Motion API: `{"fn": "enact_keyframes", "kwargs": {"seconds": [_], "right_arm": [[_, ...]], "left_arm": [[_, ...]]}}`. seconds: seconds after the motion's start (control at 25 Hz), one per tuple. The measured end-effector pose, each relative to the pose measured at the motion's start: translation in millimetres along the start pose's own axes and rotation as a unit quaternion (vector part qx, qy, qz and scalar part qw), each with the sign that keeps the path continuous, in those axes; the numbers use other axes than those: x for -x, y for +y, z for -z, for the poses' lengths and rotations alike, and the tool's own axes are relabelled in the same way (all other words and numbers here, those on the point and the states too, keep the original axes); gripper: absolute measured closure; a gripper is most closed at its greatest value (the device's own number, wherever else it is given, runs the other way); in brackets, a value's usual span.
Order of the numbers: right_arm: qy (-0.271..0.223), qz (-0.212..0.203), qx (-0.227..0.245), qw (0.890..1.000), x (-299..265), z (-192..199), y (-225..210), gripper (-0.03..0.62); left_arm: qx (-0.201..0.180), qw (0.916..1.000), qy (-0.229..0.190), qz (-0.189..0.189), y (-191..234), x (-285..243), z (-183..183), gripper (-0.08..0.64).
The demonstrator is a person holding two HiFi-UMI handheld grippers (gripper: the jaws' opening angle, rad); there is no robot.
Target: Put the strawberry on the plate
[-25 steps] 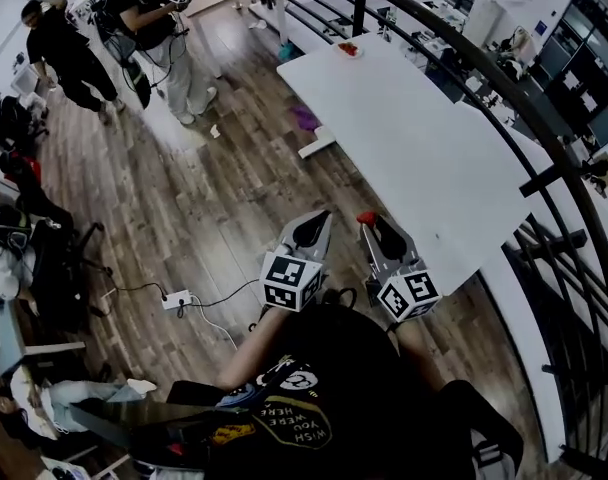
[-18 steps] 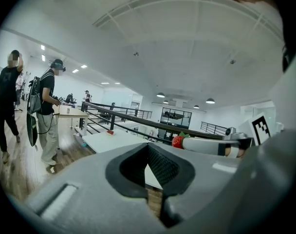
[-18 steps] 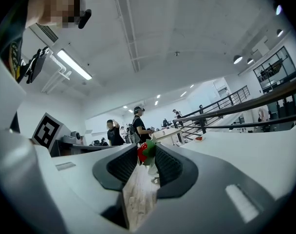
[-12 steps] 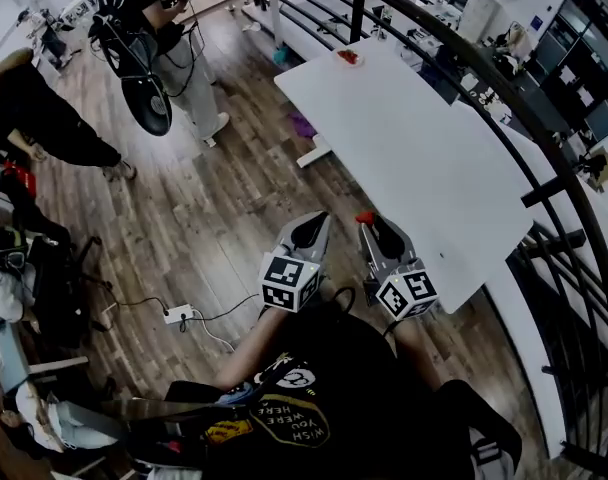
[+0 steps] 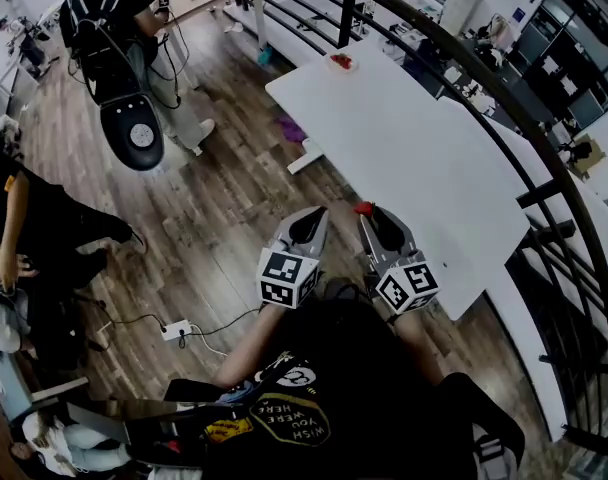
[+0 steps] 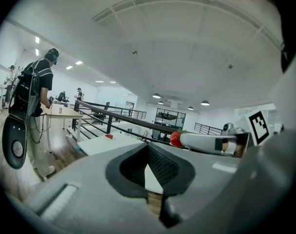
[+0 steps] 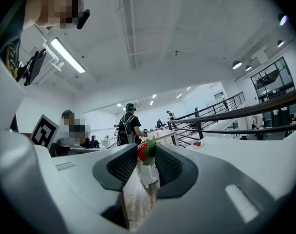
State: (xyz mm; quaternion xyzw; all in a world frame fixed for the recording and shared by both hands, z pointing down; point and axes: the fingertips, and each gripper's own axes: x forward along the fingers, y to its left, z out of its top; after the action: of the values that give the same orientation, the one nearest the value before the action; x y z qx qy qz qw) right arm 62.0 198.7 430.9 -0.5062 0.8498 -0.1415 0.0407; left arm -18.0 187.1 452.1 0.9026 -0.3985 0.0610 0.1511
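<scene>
A red strawberry [image 5: 363, 208] with a green leaf cap sits pinched at the tips of my right gripper [image 5: 368, 214]; in the right gripper view the strawberry [image 7: 144, 151] fills the gap between the dark pads. My left gripper [image 5: 317, 216] is held beside it, its jaws closed tip to tip with nothing in them [image 6: 148, 146]. Both hang over the wooden floor by the near corner of the white table [image 5: 414, 158]. A small white plate [image 5: 341, 62] with something red on it lies at the table's far end, also in the plate's left gripper view [image 6: 109, 137].
A black railing [image 5: 504, 98] curves along the table's far side. A person with a backpack [image 5: 114, 28] stands on the floor at the upper left, another person [image 5: 34, 233] at the left edge. A power strip [image 5: 176, 329] and cables lie on the floor.
Both grippers have moved forward together towards the table's near corner, the strawberry still in the right one. The people on the floor have shifted towards the left.
</scene>
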Motion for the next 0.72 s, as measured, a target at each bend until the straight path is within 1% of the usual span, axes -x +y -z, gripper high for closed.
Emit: {"fn": "enact_keyframes", "kwargs": {"seconds": [0.16,0.44,0.56,0.72], "right_arm": [[0.003,0.004,-0.001,1.000,-12.4,-2.9,-5.9,0.476],[0.013,-0.004,-0.002,1.000,-52.4,-4.0,-18.1,0.476],[0.012,-0.008,-0.002,1.000,-66.6,-8.4,-29.5,0.476],[0.008,-0.012,0.000,1.000,-86.9,-19.9,-54.4,0.476]], "left_arm": [[-0.003,1.0000,-0.002,0.006,7.8,-10.4,-6.3,0.557],[0.011,0.9999,0.004,0.011,36.3,-38.7,-9.2,0.558],[0.009,0.9999,0.000,0.011,41.9,-57.3,-17.6,0.558],[-0.001,0.9997,-0.001,0.023,42.1,-86.7,-32.4,0.558]]}}
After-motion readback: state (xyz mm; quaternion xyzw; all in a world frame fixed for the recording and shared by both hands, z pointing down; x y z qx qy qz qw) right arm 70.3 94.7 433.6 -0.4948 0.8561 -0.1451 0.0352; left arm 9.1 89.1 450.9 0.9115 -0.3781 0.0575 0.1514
